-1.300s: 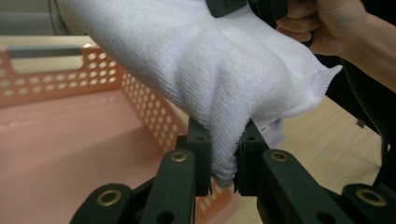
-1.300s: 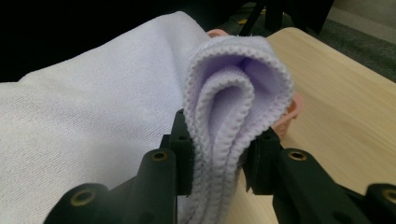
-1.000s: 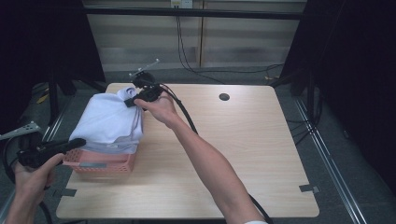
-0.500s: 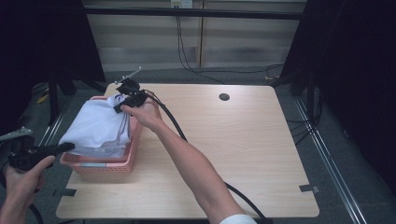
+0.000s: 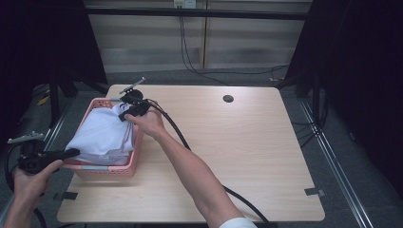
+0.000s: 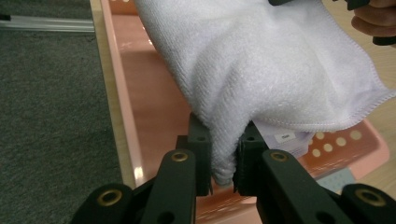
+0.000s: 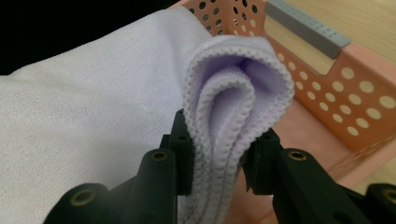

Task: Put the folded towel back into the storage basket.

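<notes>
Seen from the high view, a pale wooden table (image 5: 247, 156) carries a pink perforated basket (image 5: 102, 169) at its left edge, and a folded white towel (image 5: 102, 135) is draped into the basket, covering most of its opening. At the near left corner, the left gripper (image 5: 71, 153) points toward the towel's near end, held by a hand (image 5: 31, 178) beside the table. The right gripper (image 5: 124, 114) sits at the towel's far end, over the basket's far right corner, with the person's right hand (image 5: 149, 124) wrapped around it and a black cable (image 5: 176, 135) trailing back along the forearm across the table.

Looking along the left gripper view, the two black jaws are nearly closed and pinch a bunched fold of the towel (image 6: 261, 70) between their pads. The towel stretches away from the jaws above the basket's pink floor (image 6: 159, 102), with grey carpet (image 6: 51, 107) beyond the table edge on the left.

Looking along the right gripper view, the jaws stand narrowly apart, clamped on a thick rolled edge of the towel (image 7: 229, 93), whose stitched hems show as several layers. Just behind is the basket's holed wall (image 7: 355, 112), topped by a grey strip (image 7: 306, 29).
</notes>
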Demonstrator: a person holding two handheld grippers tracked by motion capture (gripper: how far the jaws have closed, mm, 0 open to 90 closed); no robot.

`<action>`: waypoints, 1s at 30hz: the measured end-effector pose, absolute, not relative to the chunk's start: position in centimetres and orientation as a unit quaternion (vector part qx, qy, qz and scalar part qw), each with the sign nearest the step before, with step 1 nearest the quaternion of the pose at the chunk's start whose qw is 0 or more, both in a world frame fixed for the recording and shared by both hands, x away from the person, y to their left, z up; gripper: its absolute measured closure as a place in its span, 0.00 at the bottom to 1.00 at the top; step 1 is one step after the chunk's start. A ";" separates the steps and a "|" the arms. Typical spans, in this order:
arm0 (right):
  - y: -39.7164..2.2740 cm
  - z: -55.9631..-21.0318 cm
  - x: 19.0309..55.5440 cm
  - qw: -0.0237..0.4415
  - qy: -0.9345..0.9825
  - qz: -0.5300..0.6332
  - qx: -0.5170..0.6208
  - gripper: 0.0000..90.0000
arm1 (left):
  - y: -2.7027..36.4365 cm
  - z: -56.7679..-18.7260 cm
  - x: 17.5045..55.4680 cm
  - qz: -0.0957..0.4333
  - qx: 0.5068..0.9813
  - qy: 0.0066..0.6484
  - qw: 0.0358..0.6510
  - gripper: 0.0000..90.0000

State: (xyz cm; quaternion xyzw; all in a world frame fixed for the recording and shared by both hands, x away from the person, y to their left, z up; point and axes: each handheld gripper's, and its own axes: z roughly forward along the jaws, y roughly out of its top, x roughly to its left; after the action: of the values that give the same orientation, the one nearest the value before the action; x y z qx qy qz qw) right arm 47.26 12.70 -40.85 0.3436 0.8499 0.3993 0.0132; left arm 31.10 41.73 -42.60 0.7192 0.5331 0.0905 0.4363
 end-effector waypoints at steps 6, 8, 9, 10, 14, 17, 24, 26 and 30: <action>13.3 -42.4 47.5 0.014 0.856 0.386 0.344 0.75 | 41.3 -43.5 31.6 0.084 0.739 0.532 0.405 0.88; 13.3 -42.9 47.5 0.015 0.853 0.385 0.353 0.68 | 40.9 -43.4 31.6 0.089 0.742 0.527 0.404 0.81; 13.3 -43.2 47.6 0.018 0.851 0.385 0.355 0.61 | 40.8 -43.3 31.6 0.092 0.746 0.527 0.396 0.74; 13.3 -43.3 47.7 0.023 0.850 0.385 0.360 0.54 | 40.6 -43.2 31.6 0.095 0.749 0.526 0.392 0.66; 12.7 -42.9 47.9 0.032 0.847 0.398 0.351 0.44 | 39.9 -42.5 31.1 0.111 0.754 0.511 0.397 0.51; 12.1 -42.2 47.8 0.034 0.843 0.412 0.345 0.42 | 39.4 -41.7 30.9 0.116 0.759 0.500 0.402 0.47; 8.9 -40.3 46.8 0.027 0.838 0.443 0.317 0.41 | 37.0 -40.9 30.6 0.123 0.755 0.493 0.415 0.49; 7.3 -39.8 46.2 0.033 0.840 0.449 0.304 0.41 | 36.0 -40.8 30.4 0.125 0.746 0.497 0.424 0.48; 3.9 -39.2 45.0 0.044 0.835 0.461 0.299 0.41 | 33.9 -40.8 30.2 0.123 0.755 0.483 0.426 0.45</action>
State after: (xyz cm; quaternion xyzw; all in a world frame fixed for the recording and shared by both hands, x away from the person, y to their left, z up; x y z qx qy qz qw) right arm 44.97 3.94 -39.22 0.2988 0.8347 0.4605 0.0440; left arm 30.17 33.89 -40.76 0.7550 0.4827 0.1235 0.4263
